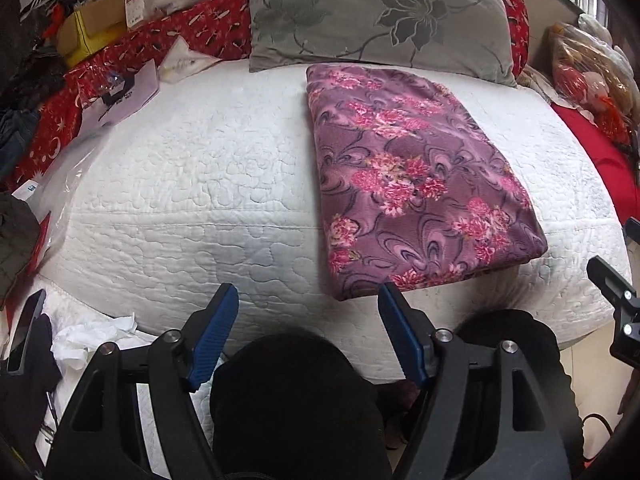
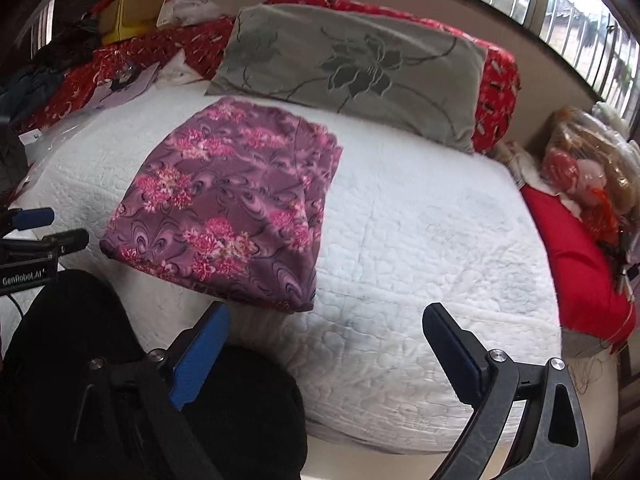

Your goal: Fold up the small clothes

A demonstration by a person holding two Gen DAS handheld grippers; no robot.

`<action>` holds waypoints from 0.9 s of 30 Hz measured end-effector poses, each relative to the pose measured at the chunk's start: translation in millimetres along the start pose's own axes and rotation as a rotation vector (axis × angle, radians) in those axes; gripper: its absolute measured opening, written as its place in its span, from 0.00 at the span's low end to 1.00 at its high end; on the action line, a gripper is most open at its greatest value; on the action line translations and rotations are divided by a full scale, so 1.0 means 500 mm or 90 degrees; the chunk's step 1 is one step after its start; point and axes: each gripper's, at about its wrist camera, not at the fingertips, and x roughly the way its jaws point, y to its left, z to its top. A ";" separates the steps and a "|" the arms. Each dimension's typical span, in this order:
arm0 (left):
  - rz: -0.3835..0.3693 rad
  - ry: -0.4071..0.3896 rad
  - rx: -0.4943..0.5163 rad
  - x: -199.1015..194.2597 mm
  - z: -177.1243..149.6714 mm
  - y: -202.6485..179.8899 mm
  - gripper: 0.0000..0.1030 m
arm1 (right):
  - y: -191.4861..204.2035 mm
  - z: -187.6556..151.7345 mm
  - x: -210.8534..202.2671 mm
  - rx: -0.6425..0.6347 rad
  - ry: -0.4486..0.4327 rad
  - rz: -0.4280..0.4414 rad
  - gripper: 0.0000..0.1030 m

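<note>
Now both hand-held grippers (image 1: 308,308) (image 2: 326,328) hang released (angled downward) before the folded cloth (image 1: 416,184).

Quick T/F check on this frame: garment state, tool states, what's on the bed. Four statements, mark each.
1. The purple floral garment lies folded on the white quilt. True.
2. The right tool is clamped on the garment. False: its jaws stand wide apart with nothing between them.
3. A grey flower-print pillow sits beyond the garment. True.
4. The left tool holds the garment's corner. False: it is open and holds nothing.
</note>
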 end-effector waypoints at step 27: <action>-0.086 -0.028 0.009 -0.056 -0.019 -0.048 0.72 | -0.053 -0.010 -0.035 0.094 -0.025 0.025 0.95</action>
